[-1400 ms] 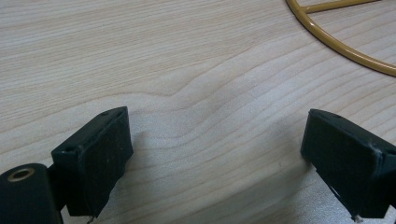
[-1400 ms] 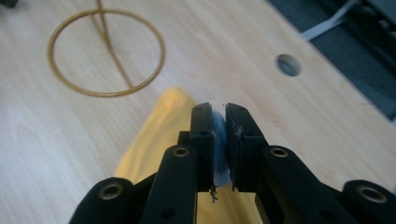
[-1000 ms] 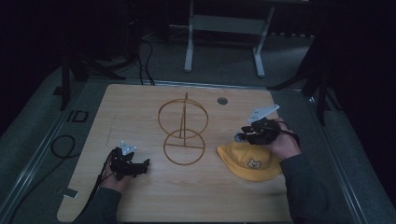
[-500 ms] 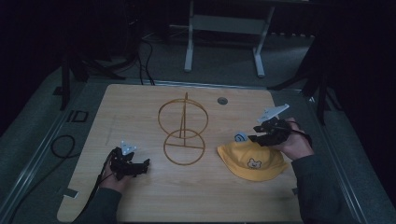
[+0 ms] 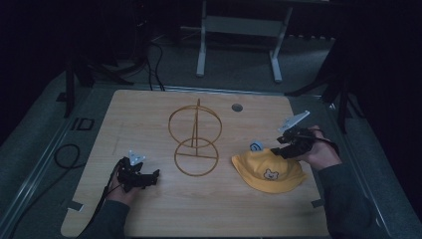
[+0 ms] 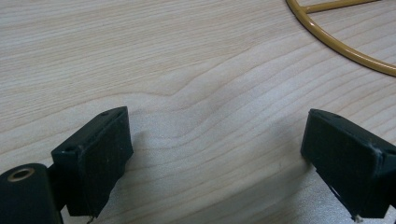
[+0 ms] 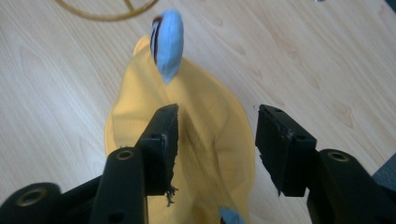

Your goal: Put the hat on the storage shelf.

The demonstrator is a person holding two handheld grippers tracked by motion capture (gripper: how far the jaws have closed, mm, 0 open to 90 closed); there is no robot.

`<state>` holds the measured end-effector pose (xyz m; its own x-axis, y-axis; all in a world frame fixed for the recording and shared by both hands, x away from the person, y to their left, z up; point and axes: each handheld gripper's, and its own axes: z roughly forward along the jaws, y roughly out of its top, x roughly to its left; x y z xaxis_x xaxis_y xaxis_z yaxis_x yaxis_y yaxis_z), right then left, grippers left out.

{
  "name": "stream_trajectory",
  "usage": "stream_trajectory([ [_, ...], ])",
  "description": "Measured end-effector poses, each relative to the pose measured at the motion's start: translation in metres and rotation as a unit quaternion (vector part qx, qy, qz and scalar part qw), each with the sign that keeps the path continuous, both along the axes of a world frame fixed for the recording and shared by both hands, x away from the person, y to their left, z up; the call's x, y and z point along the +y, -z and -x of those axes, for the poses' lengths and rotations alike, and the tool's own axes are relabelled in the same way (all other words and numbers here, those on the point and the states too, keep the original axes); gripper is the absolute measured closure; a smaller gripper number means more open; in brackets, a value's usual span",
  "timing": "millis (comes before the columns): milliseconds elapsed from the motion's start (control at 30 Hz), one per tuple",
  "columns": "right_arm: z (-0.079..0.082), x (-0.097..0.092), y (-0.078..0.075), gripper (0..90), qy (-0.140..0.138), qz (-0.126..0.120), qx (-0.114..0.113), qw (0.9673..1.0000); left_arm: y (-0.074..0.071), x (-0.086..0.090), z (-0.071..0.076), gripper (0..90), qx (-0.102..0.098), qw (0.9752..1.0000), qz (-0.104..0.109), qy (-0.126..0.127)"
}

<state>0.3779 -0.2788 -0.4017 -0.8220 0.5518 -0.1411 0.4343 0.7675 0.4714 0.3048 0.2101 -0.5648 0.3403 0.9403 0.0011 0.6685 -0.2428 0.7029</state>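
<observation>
A yellow bucket hat (image 5: 268, 172) with a small bear face lies on the wooden table at the right, one blue ear (image 5: 257, 146) standing up at its far edge. My right gripper (image 5: 281, 150) hovers at the hat's right rim. Its jaws have just been opening. In the right gripper view they stand apart over the yellow hat (image 7: 187, 116), pads off the cloth, the blue ear (image 7: 167, 44) ahead. A gold wire stand (image 5: 195, 137) of two rings rises at the table's middle. My left gripper (image 5: 153, 177) rests open on the table to the left, its jaws (image 6: 217, 154) wide over bare wood.
A round cable hole (image 5: 237, 107) sits near the table's far edge. The stand's lower ring (image 6: 345, 44) lies just ahead of the left gripper. A grey metal frame (image 5: 239, 30) stands on the floor behind the table, and a black cable (image 5: 64, 157) loops at the left.
The right gripper has slid right, off the hat's crown to its rim, and its jaws have spread. The hat has settled flat with the blue ear showing. The left hand kept still.
</observation>
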Motion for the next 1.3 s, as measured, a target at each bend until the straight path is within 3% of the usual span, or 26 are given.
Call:
stream_trajectory([
  [100,0.001,-0.001,0.001,46.1,0.000,0.020,0.011,0.9997,0.000,0.000,0.000,9.0,0.000,1.0000,0.000,0.000],
  [267,0.001,-0.001,0.003,46.7,-0.005,0.032,0.025,0.9992,0.000,0.000,0.000,9.0,0.000,1.0000,0.000,0.000],
  [433,-0.004,0.000,0.011,55.5,-0.012,0.056,0.061,0.9965,0.000,0.000,0.000,9.0,0.000,1.0000,0.000,0.000],
  [633,-0.010,0.000,0.015,55.2,-0.009,0.060,0.074,0.9954,0.000,0.000,0.000,9.0,0.000,1.0000,0.000,0.000],
  [667,-0.010,0.001,0.017,72.3,-0.022,0.064,0.083,0.9943,0.000,0.000,0.000,9.0,0.000,1.0000,0.000,0.000],
  [800,-0.005,0.005,0.018,80.4,-0.032,0.090,0.066,0.9932,0.000,0.000,0.000,9.0,0.000,1.0000,0.000,0.000],
  [1300,-0.001,0.003,0.003,81.3,-0.037,0.085,0.042,0.9948,0.000,0.000,0.000,9.0,0.000,1.0000,0.000,0.000],
])
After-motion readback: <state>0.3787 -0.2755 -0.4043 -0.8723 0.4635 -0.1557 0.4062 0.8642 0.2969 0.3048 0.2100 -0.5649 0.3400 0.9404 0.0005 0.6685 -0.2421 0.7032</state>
